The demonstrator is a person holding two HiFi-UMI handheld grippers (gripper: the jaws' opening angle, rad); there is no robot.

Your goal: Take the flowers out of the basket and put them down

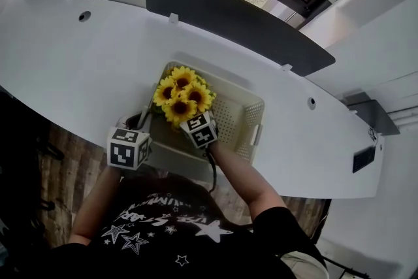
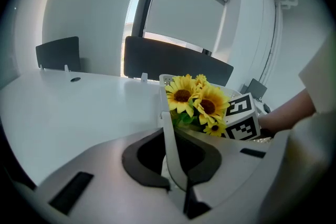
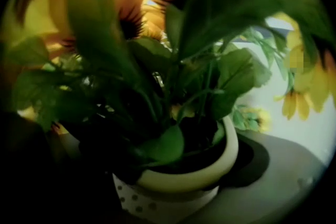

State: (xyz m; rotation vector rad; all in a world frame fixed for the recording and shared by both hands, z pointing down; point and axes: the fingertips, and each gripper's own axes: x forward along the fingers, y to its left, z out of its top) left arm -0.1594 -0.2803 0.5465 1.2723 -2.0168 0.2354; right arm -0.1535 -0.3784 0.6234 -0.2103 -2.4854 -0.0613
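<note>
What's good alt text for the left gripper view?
Left gripper clamped on the thin white wall of a basket, seen along its jaws. Just beyond, a bunch of yellow sunflowers stands in the basket with the right gripper's marker cube beside it. A white table, dark dividers and a shaded window lie behind.

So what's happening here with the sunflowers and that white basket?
A person works with a handheld gripper in each hand. The left gripper has its jaws shut on a wall of the white perforated plastic basket on the white table. The right gripper reaches under the yellow sunflowers, with their cream dotted pot between its jaws; whether it grips is unclear. The flowers are not out yet.
</note>
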